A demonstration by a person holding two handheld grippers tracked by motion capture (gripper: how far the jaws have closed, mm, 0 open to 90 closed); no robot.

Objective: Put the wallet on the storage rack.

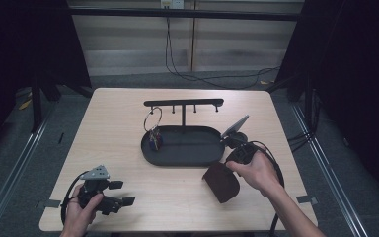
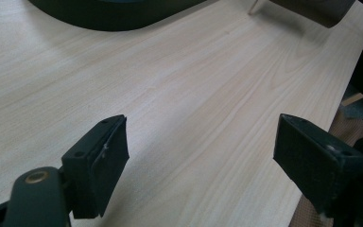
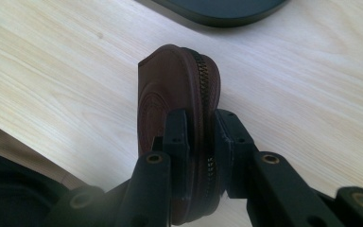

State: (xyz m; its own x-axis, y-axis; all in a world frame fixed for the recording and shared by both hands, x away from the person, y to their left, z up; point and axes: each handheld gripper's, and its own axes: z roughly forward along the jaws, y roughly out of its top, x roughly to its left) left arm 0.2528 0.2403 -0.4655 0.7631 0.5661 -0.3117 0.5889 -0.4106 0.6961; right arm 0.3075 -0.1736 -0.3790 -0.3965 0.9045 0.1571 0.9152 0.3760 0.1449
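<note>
A brown zipped leather pouch [image 1: 221, 182] hangs just above the wooden table, pinched edge-on between the jaws of my right gripper [image 1: 227, 170], which is shut on it. In the right gripper view the pouch [image 3: 170, 99] stands upright with its zipper between the two pads, and the gripper [image 3: 201, 142] clamps its lower rim. My left gripper [image 1: 121, 193] rests near the table's front left corner, held in a hand. Its jaws stand wide apart over bare wood in the left gripper view [image 2: 201, 156], with nothing between them.
A black oval tray [image 1: 212, 155] with a T-shaped hanger bar [image 1: 183, 103] stands mid-table; a key ring with small trinkets [image 1: 153, 132] hangs from the bar's left hook. Cables trail on the floor behind the table. The tray's rim [image 2: 113, 16] lies far ahead of the left gripper.
</note>
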